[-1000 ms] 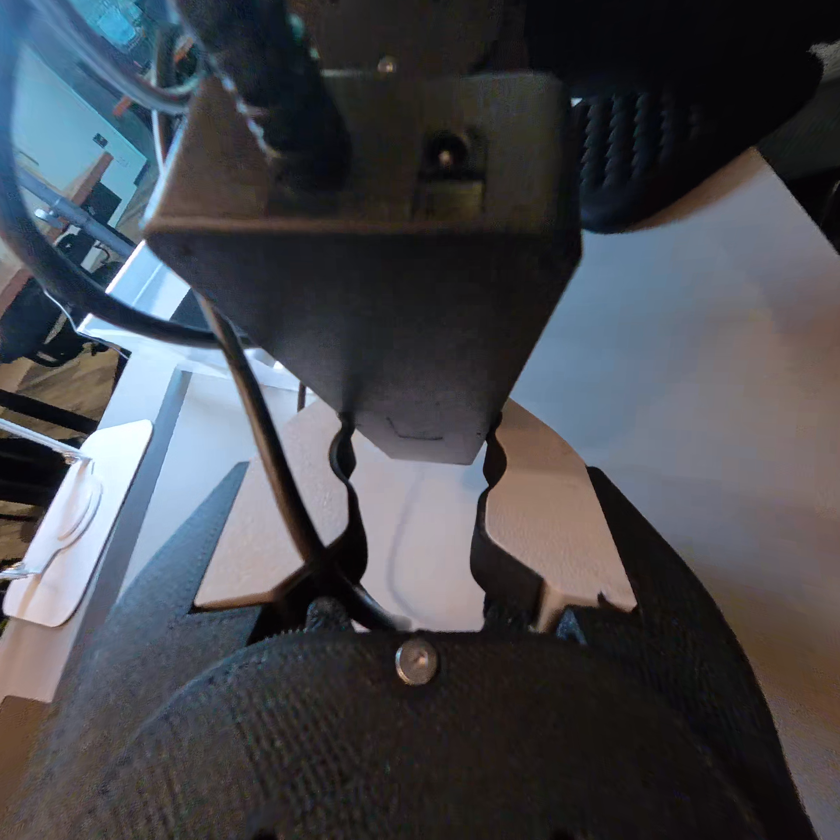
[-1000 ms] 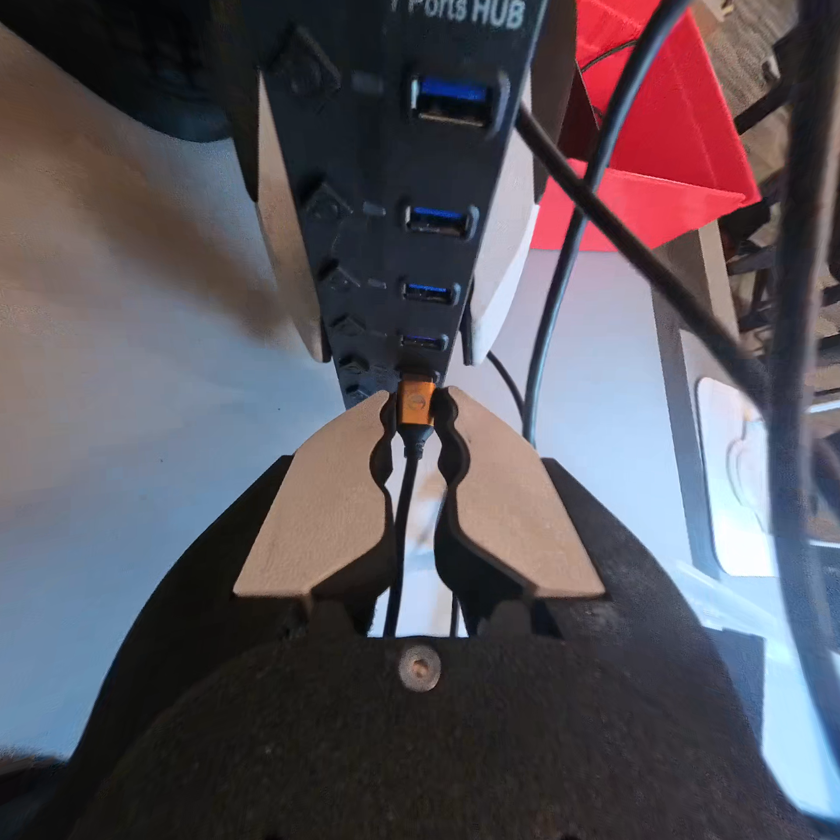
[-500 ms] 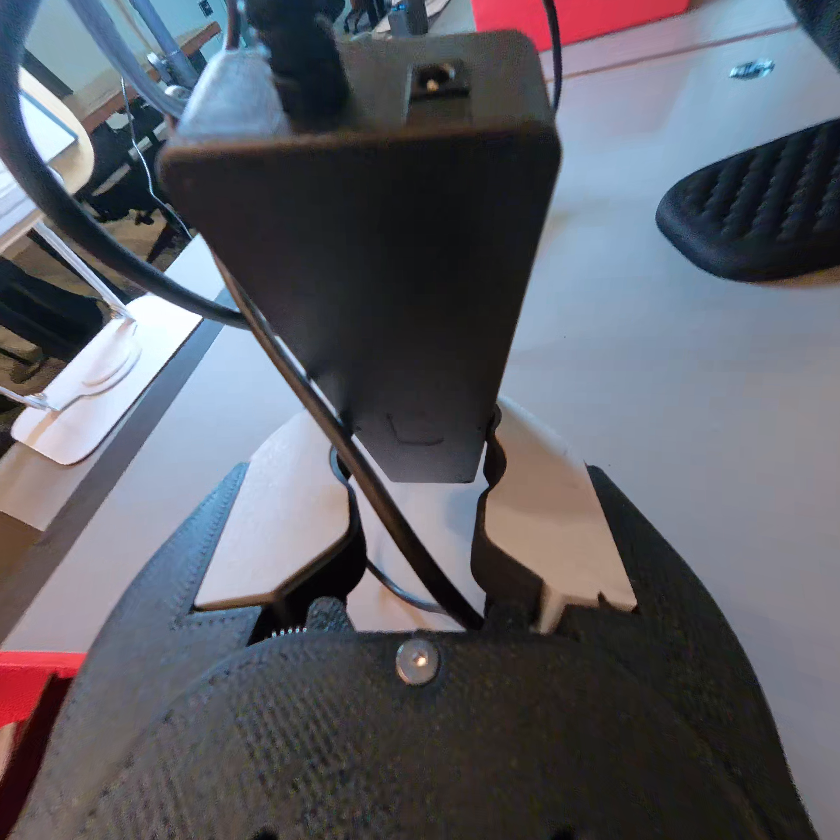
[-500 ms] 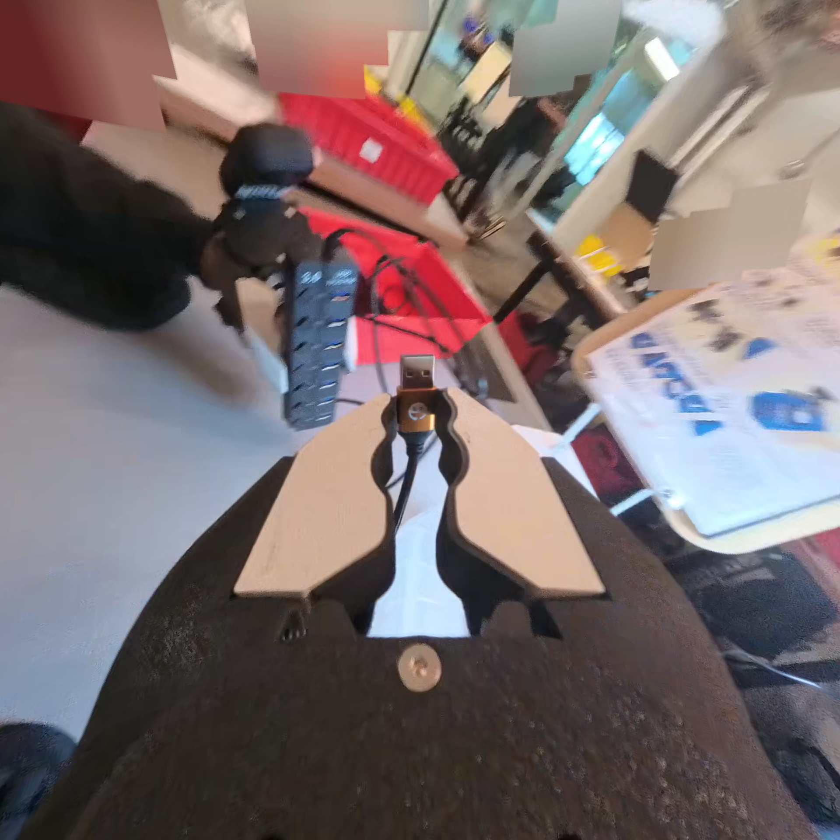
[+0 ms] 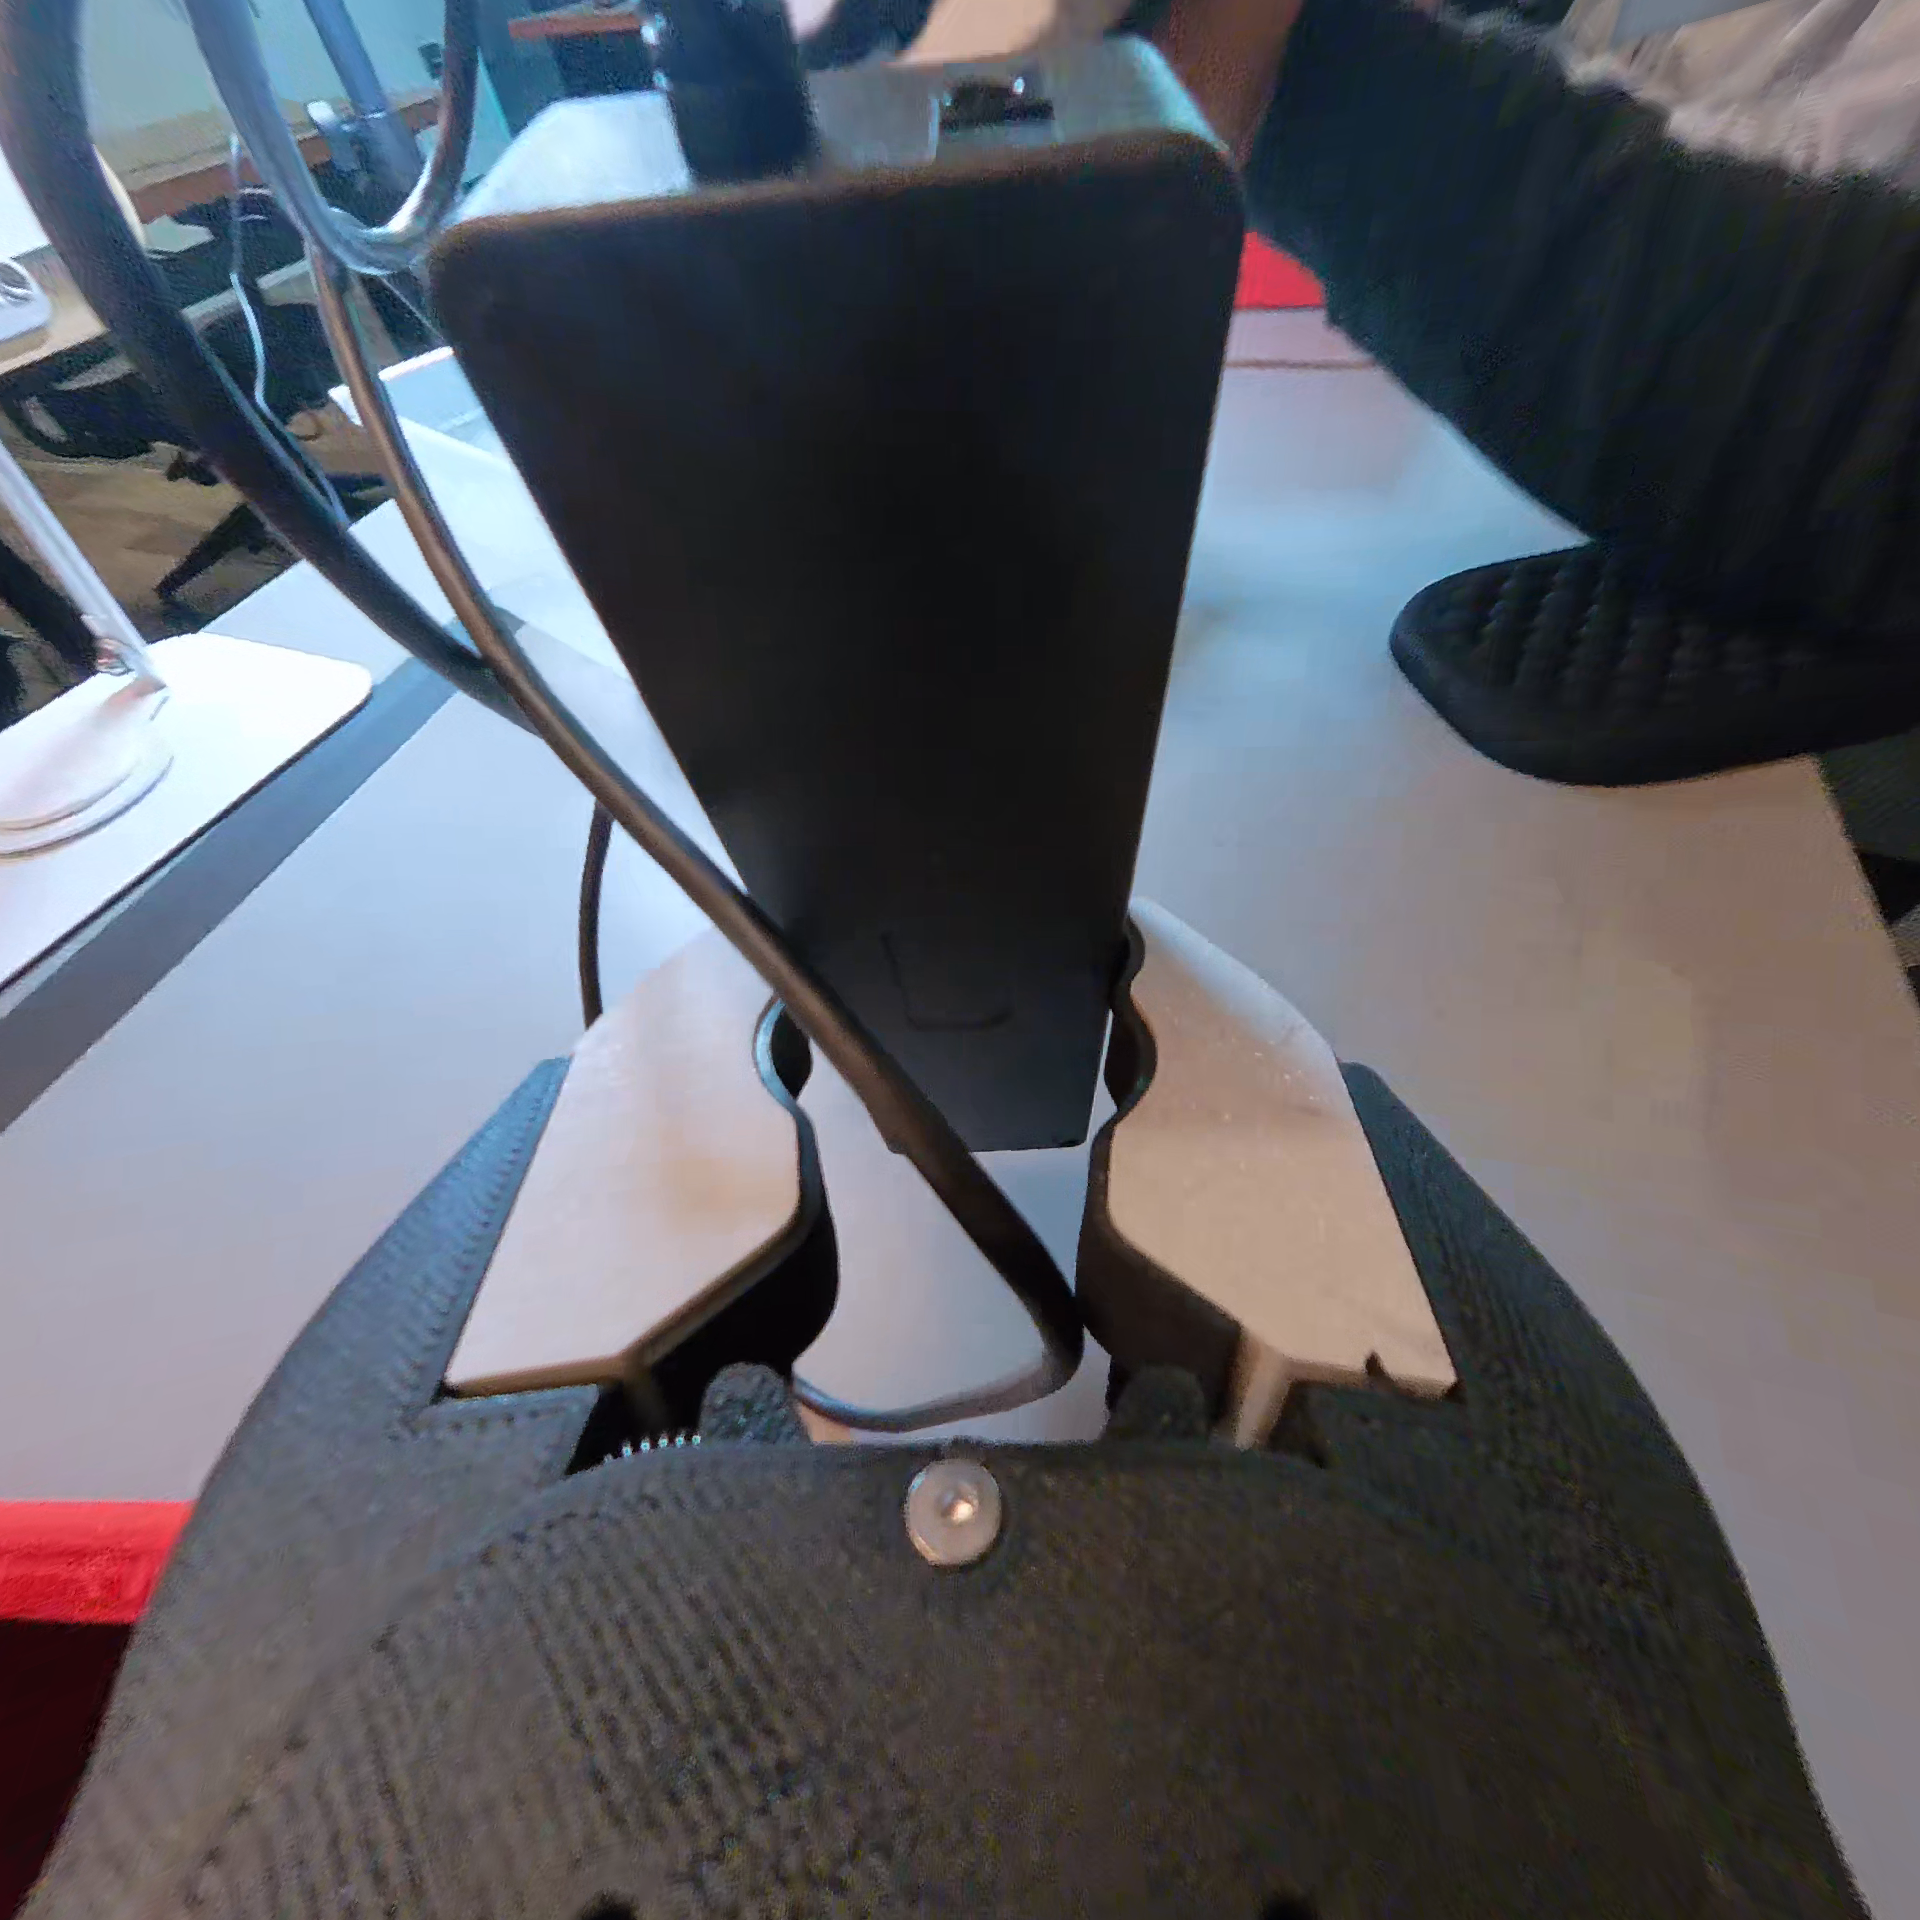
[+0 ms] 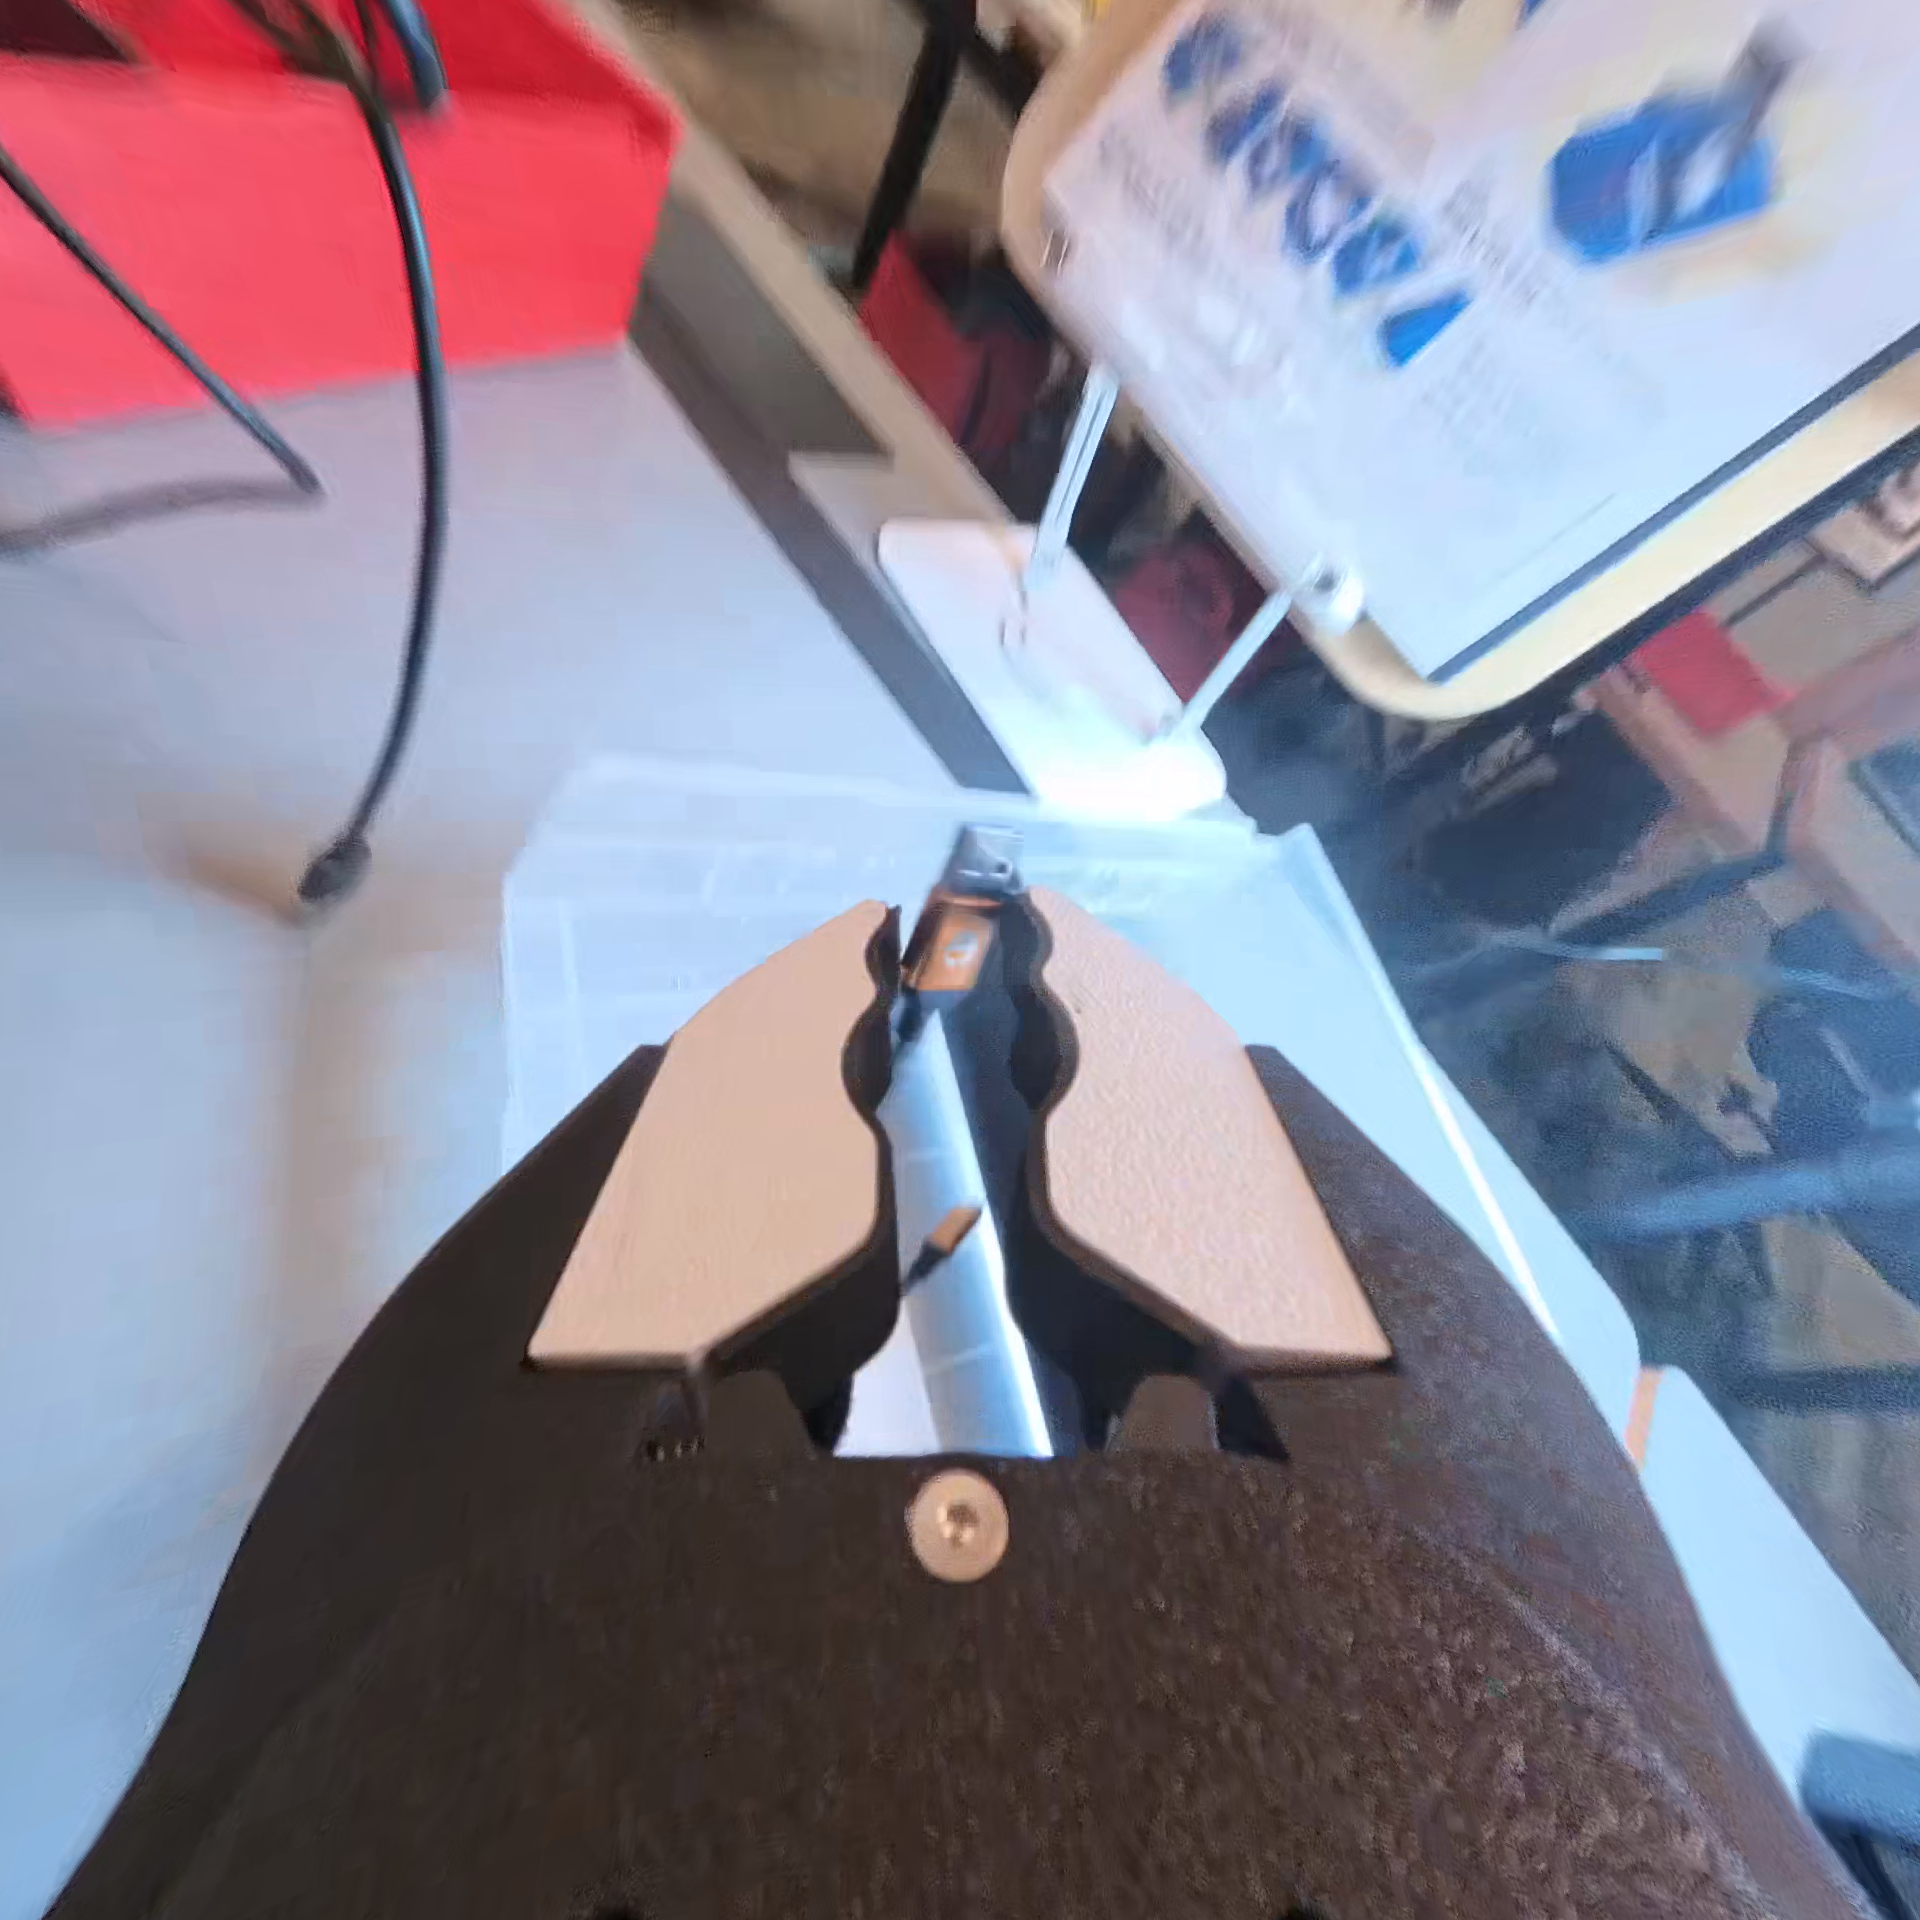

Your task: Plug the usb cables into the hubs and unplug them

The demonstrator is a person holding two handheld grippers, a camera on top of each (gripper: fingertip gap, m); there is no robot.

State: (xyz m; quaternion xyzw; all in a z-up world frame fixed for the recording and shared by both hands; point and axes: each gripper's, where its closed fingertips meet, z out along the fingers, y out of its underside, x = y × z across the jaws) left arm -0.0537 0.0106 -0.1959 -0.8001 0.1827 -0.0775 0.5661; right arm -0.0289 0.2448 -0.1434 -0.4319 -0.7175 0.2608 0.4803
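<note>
The left gripper is clamped on the narrow end of a black hub, which stands up over the white table. A black cable crosses in front of the hub and loops down between the fingers. The right gripper pinches an orange USB plug, its metal tip tilted forward and free of any port, above a clear plastic box. Farther off lie a red bin and a loose black cable. The right view is blurred.
</note>
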